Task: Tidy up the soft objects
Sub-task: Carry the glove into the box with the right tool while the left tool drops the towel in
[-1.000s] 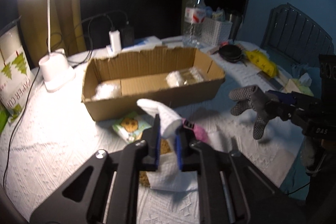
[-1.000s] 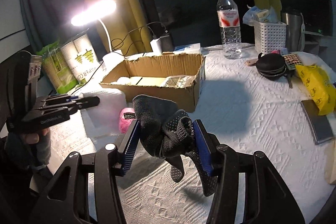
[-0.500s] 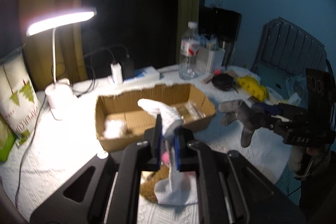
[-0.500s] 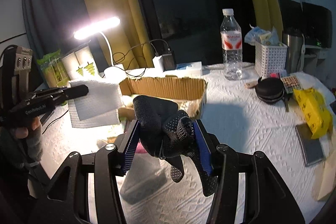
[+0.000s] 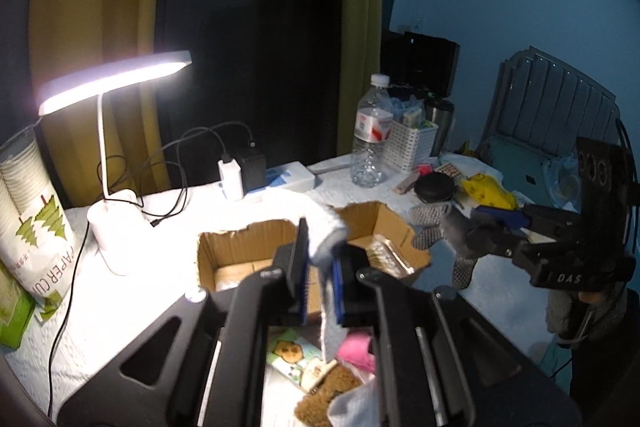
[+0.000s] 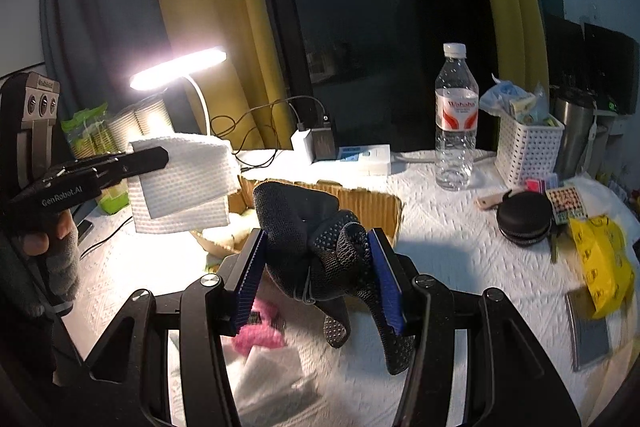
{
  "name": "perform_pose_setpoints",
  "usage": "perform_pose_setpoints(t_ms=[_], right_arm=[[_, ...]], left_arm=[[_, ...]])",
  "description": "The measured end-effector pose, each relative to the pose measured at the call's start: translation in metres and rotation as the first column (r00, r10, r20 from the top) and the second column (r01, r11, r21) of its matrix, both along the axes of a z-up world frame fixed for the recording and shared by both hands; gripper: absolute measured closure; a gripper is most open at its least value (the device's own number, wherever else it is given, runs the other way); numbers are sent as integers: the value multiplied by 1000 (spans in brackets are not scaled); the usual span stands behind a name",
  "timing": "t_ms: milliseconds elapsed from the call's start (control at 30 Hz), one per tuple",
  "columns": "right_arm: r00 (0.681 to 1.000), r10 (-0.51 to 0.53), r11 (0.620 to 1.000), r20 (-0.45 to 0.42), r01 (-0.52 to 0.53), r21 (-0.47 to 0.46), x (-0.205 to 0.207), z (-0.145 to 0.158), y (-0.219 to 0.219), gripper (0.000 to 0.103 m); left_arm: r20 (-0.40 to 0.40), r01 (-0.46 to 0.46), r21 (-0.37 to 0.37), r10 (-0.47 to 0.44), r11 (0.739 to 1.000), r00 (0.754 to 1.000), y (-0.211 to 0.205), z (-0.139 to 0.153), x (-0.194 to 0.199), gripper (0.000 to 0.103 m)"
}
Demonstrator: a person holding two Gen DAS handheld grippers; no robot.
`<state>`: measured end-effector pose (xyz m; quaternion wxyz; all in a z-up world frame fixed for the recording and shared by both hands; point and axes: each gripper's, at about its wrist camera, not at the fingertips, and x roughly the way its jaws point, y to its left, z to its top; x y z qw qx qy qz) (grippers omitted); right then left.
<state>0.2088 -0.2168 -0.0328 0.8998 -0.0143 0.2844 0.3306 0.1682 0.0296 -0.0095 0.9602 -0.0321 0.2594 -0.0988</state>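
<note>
You have raised both tools since a second ago: your left gripper (image 5: 320,279) now holds the white cloth (image 5: 324,227) up in the air above the cardboard box (image 5: 240,247), fingers clamped on it, where before it hung low by the table. Your right gripper (image 6: 316,279) stays clamped on the black dotted glove (image 6: 316,247), also higher. The right wrist view shows the cloth as a flat folded sheet (image 6: 184,183); the left view shows only its bunched edge. Only the left view shows a patterned packet (image 5: 296,359) beside the pink soft item (image 5: 356,347) on the table
</note>
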Motion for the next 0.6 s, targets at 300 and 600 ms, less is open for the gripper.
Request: perform_pose_setpoints(t_ms=[300, 600], right_arm=[[1000, 18, 1000, 15, -18, -12, 26, 2, 20, 49], [1000, 16, 999, -14, -16, -35, 56, -18, 32, 49]], left_arm=[[-26, -5, 6, 5, 1000, 1000, 7, -15, 30, 94], [-87, 0, 3, 0, 1000, 996, 9, -44, 62, 94]])
